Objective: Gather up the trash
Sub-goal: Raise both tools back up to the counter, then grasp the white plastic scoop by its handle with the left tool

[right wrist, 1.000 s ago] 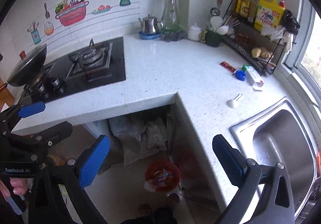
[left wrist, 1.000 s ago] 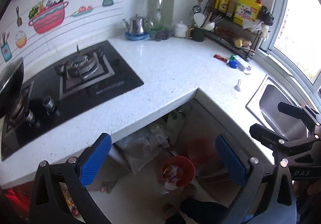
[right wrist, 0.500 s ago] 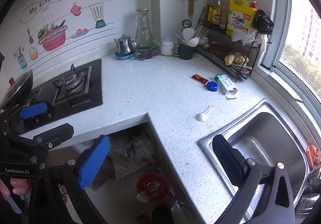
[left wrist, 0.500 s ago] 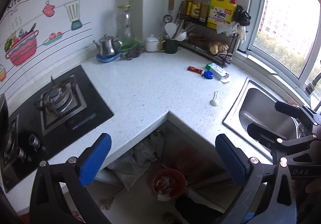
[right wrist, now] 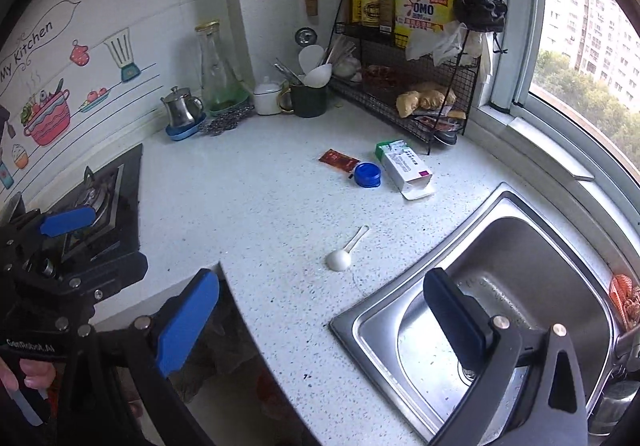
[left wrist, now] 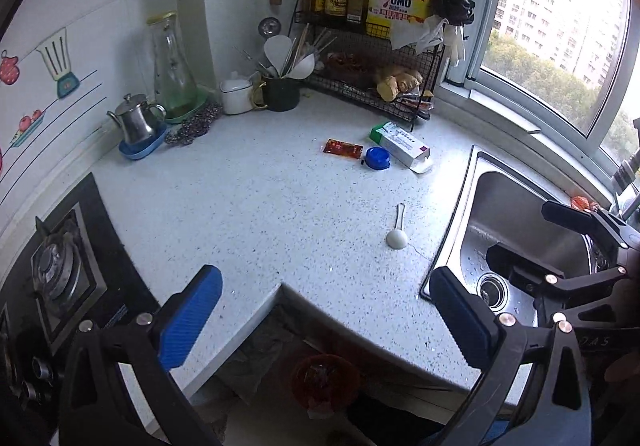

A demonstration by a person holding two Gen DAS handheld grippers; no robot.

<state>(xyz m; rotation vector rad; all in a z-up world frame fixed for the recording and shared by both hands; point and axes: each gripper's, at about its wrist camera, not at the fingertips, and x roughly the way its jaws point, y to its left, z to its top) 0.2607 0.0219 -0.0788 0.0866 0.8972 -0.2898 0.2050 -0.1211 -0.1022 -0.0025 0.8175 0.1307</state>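
On the white speckled counter (left wrist: 260, 206) lie a red sauce packet (left wrist: 343, 147) (right wrist: 339, 159), a blue bottle cap (left wrist: 378, 158) (right wrist: 367, 174), a white and green carton (left wrist: 402, 145) (right wrist: 404, 166) on its side, and a small white plastic spoon (left wrist: 397, 234) (right wrist: 343, 252). A red trash bin (left wrist: 324, 380) with wrappers stands on the floor under the counter corner. My left gripper (left wrist: 322, 310) is open and empty, short of the counter edge. My right gripper (right wrist: 320, 316) is open and empty, above the counter edge by the sink.
A steel sink (right wrist: 500, 306) is on the right. A black gas hob (left wrist: 60, 278) is on the left. A wire rack (right wrist: 404, 86) with bottles, a utensil cup (left wrist: 282, 92), a glass carafe (left wrist: 172, 66) and a small kettle (left wrist: 138, 124) line the back wall.
Both grippers have swung right and moved closer to the counter corner. The hob has slid out to the left and the sink and trash items have come nearer. Both stay open.
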